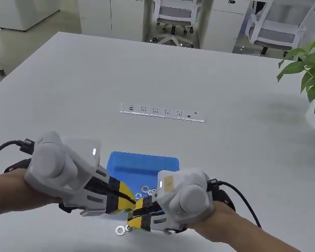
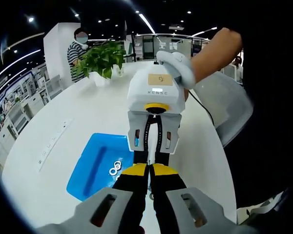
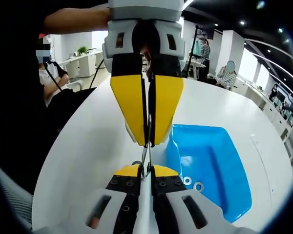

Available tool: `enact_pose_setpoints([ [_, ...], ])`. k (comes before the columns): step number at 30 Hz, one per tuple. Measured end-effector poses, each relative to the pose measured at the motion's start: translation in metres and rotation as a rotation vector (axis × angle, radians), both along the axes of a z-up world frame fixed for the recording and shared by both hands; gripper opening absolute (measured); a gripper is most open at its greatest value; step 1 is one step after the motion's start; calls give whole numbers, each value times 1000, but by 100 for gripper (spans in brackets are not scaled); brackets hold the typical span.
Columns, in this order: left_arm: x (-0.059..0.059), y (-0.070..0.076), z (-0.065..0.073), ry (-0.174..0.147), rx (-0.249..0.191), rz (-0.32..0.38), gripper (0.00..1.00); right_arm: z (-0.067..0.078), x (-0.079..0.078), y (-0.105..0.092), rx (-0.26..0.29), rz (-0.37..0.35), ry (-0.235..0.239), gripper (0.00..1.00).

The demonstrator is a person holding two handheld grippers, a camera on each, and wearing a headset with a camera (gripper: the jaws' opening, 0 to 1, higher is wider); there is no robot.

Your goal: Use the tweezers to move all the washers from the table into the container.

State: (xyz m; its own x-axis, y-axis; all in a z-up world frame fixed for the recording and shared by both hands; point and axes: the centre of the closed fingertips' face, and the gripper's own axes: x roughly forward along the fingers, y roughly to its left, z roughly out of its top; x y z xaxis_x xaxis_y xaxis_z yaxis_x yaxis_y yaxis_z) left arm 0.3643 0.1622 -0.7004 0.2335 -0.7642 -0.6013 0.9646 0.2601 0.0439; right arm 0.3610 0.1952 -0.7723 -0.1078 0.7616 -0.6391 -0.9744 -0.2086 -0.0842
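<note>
The slim metal tweezers (image 3: 147, 146) run between my two grippers, which meet tip to tip near the table's front edge. My left gripper (image 1: 129, 201) is shut on one end, and its yellow jaws (image 3: 149, 139) press together around the tweezers. My right gripper (image 1: 137, 213) is shut on the other end (image 3: 142, 171). In the left gripper view the right gripper (image 2: 149, 161) faces my own shut jaws (image 2: 147, 170). The blue container (image 1: 142, 164) lies just behind them with a few washers (image 1: 145, 190) inside. Two washers (image 1: 123, 229) lie on the table in front of the grippers.
A white power strip (image 1: 163, 113) lies mid-table beyond the container. A potted plant (image 1: 310, 73) stands at the right edge. Office chairs (image 1: 173, 16) stand behind the far edge. A person (image 2: 78, 45) stands behind the plant in the left gripper view.
</note>
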Motion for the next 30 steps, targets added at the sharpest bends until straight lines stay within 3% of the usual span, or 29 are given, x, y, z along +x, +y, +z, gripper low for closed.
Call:
enact_pose_setpoints([
  [10, -1, 1, 0, -1, 5, 9, 6, 1, 0, -1, -9, 10, -15, 9],
  [16, 3, 1, 9, -6, -37, 38, 9, 5, 0, -2, -1, -1, -14, 9],
  [21, 9, 0, 24, -35, -102, 82, 22, 10, -3, -4, -1, -4, -15, 9],
  [30, 5, 10, 27, -15, -149, 157, 50, 25, -6, -5, 18, -12, -20, 9],
])
